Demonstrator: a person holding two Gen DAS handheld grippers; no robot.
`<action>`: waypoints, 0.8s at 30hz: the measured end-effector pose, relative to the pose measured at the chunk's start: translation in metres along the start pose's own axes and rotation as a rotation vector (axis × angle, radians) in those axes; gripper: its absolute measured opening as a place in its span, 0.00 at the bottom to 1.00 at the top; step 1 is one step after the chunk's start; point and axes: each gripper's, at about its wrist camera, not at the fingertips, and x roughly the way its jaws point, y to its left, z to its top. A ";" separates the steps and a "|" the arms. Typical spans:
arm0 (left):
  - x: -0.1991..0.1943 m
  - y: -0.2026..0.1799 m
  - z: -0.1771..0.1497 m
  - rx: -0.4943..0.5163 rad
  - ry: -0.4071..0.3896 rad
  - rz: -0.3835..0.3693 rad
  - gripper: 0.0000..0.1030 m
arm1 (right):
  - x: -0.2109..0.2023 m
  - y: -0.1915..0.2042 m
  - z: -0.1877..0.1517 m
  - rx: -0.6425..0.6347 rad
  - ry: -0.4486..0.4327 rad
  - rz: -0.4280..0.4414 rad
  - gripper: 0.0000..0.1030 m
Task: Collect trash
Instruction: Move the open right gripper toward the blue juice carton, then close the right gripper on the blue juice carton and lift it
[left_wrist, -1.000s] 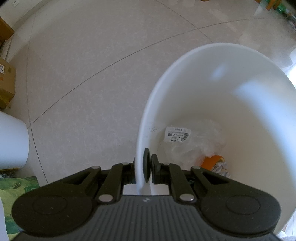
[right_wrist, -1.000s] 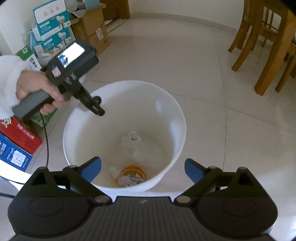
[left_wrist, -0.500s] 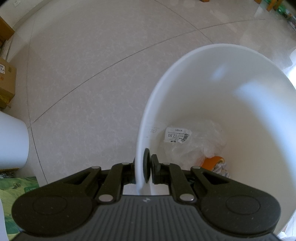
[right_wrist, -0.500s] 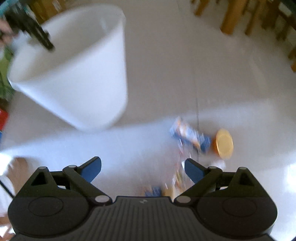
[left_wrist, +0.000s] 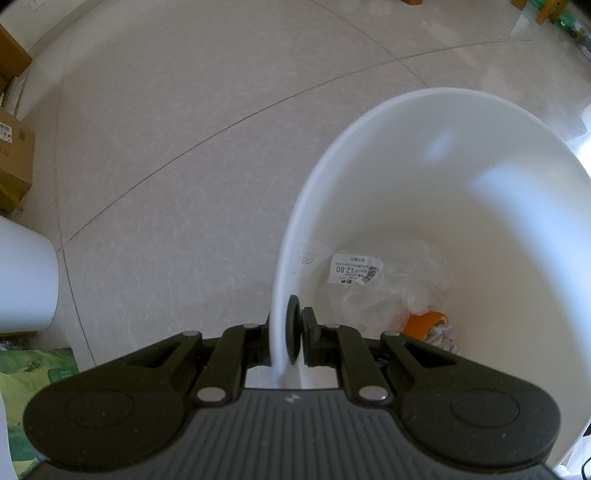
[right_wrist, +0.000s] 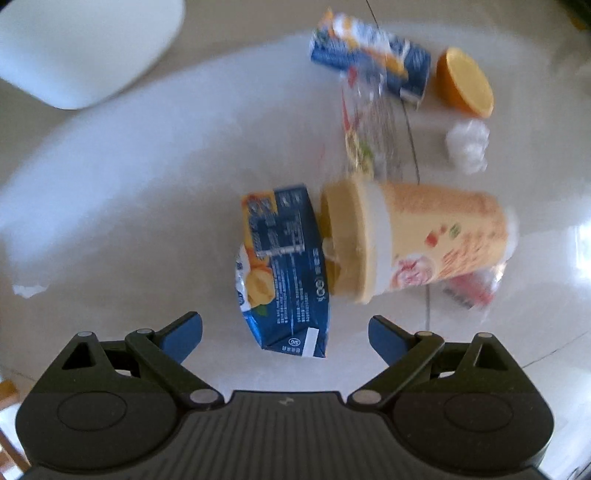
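Right hand-held gripper (right_wrist: 285, 334) spread wide above the blue juice carton (right_wrist: 284, 273) on the floor.
The carton lies flat, just beside a tipped yellow cup (right_wrist: 413, 240); it is likely empty, light and easily crushed, so take it gently across its narrow sides. The left hand-held gripper (left_wrist: 298, 334) is pinching the rim of the white bin (left_wrist: 461, 177), where a clear bag already lies.

Your left gripper (left_wrist: 295, 341): black ribbed housing with a small pale logo at 12 o'clock, two domed circular bosses at 9 and 3 o'clock, silver pivot screws on black linkage arms, round black pads (left_wrist: 293, 339). Your right gripper (right_wrist: 285, 332): identical black body, blue fingertips (right_wrist: 183, 334).
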 end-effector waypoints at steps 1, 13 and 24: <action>0.000 0.000 0.000 0.002 0.001 0.001 0.09 | 0.007 0.000 0.000 0.013 0.002 0.000 0.96; 0.000 -0.001 0.001 0.005 0.002 0.004 0.09 | 0.020 0.043 0.022 -0.034 -0.013 0.069 0.96; 0.000 0.000 0.002 0.009 -0.001 0.004 0.09 | 0.029 0.061 0.058 -0.028 -0.023 0.042 0.78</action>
